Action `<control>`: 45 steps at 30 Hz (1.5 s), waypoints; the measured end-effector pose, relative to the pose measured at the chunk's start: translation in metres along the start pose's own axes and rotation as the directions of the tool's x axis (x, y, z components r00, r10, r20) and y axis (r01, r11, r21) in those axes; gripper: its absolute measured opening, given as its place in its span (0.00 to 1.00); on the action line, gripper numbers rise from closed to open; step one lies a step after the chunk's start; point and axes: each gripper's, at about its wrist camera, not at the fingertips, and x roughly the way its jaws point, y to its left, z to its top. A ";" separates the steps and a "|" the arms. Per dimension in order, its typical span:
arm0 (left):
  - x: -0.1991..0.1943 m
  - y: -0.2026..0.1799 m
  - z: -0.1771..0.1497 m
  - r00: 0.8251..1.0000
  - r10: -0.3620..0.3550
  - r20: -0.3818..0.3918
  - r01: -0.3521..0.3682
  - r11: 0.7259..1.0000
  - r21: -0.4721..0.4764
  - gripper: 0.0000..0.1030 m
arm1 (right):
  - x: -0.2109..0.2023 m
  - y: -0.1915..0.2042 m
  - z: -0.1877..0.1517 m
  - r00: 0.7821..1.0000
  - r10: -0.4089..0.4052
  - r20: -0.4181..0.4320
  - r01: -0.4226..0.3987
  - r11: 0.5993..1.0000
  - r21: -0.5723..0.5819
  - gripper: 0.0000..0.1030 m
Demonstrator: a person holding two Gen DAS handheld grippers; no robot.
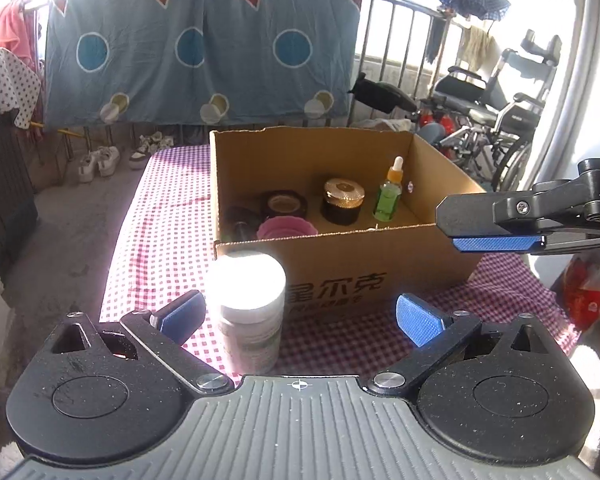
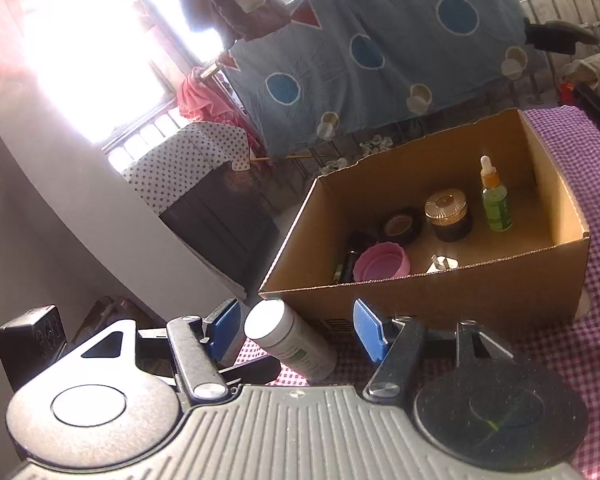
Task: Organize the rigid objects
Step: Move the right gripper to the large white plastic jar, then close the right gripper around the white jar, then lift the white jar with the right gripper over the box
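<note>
A white-capped bottle (image 1: 249, 312) stands on the checked tablecloth in front of a cardboard box (image 1: 340, 272). My left gripper (image 1: 300, 318) is open, and the bottle stands between its fingers, nearer the left one. The right gripper (image 1: 496, 236) shows at the right of the left wrist view, above the box's right corner. In the right wrist view the right gripper (image 2: 294, 330) is open and looks down on the bottle (image 2: 292, 340) and the box (image 2: 440, 292). The box holds a green dropper bottle (image 2: 496, 200), a gold-lidded jar (image 2: 448, 214), a pink lid (image 2: 382, 262) and dark jars.
The pink checked tablecloth (image 1: 168, 216) covers the table. A blue blanket (image 1: 196, 48) hangs on a railing behind. A wheelchair (image 1: 496, 120) stands at the back right. Shoes (image 1: 100, 160) lie on the floor at the left. A dark cabinet (image 2: 220, 216) stands beside the table.
</note>
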 end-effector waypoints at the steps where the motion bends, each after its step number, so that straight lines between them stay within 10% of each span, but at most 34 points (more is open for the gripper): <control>1: 0.004 0.002 -0.003 1.000 0.008 0.000 -0.008 1.000 0.002 0.99 | 0.010 0.001 -0.003 1.000 0.004 -0.016 -0.004 1.000 0.008 0.64; 7: 0.032 0.022 -0.019 0.999 0.036 -0.012 -0.036 0.999 -0.014 0.94 | 0.065 0.000 -0.014 0.996 0.002 -0.089 0.005 0.997 0.071 0.63; 19: 0.042 0.036 -0.016 0.999 0.025 -0.032 -0.027 0.998 -0.054 0.54 | 0.109 -0.002 -0.017 0.989 0.047 -0.137 -0.030 0.993 0.118 0.47; 45: 0.050 -0.022 -0.021 0.993 -0.097 -0.072 0.101 0.993 0.055 0.53 | 0.040 -0.030 -0.037 0.996 -0.051 -0.077 0.065 0.979 0.195 0.49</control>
